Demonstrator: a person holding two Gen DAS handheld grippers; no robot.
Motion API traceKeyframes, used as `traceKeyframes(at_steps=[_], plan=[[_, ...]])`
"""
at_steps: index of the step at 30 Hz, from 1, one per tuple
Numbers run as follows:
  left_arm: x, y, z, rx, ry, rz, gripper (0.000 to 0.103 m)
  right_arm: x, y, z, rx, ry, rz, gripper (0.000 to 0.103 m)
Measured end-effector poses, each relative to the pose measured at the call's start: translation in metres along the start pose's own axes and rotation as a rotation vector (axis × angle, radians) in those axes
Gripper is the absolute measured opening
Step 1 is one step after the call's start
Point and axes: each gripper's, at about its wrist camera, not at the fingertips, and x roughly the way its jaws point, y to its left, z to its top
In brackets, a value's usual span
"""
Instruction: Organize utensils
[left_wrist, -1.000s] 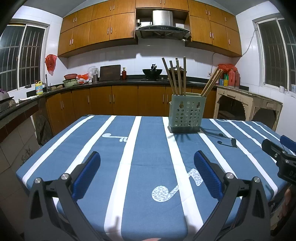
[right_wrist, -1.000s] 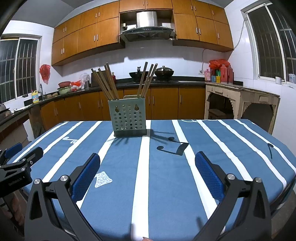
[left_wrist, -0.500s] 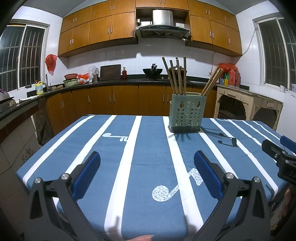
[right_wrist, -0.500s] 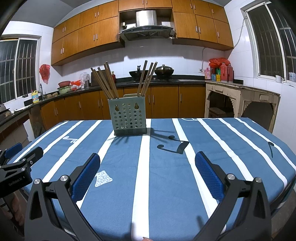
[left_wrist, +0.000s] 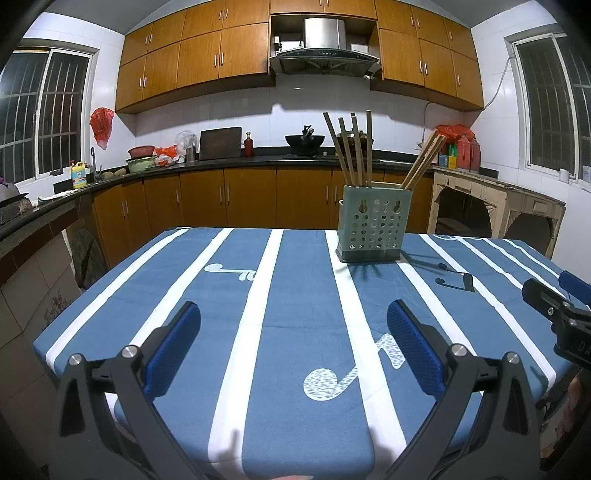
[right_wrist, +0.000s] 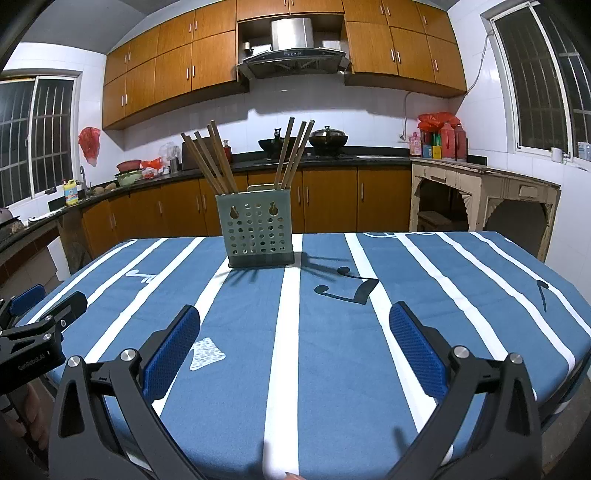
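Observation:
A grey-green perforated utensil holder stands upright on the far side of the table, also in the right wrist view. Several wooden chopsticks stand in it in two bunches, one leaning left and one leaning right. My left gripper is open and empty above the near table edge. My right gripper is open and empty, also at the near edge. Both are well short of the holder.
The table wears a blue cloth with white stripes and music notes. Kitchen counters and wooden cabinets run behind. A worn wooden side table stands at the right. The other gripper shows at each view's edge.

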Motion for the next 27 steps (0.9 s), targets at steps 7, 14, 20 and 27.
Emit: traceKeyframes(at_steps=[7, 14, 20, 27], plan=[[0.0000, 0.0005, -0.0008, 0.000, 0.001, 0.000, 0.099, 0.0011, 0.0006, -0.0009, 0.000, 0.002, 0.000, 0.101], [0.0006, 0.0016, -0.0032, 0.001, 0.004, 0.000, 0.099, 0.0005, 0.0009, -0.0008, 0.000, 0.003, 0.000, 0.101], [0.0006, 0.0019, -0.0025, 0.001, 0.005, 0.000, 0.099, 0.0000, 0.0013, -0.0009, 0.000, 0.004, 0.001, 0.101], [0.0003, 0.0020, -0.0010, 0.002, 0.006, 0.000, 0.099, 0.0008, 0.0009, 0.0012, 0.000, 0.004, 0.000, 0.101]])
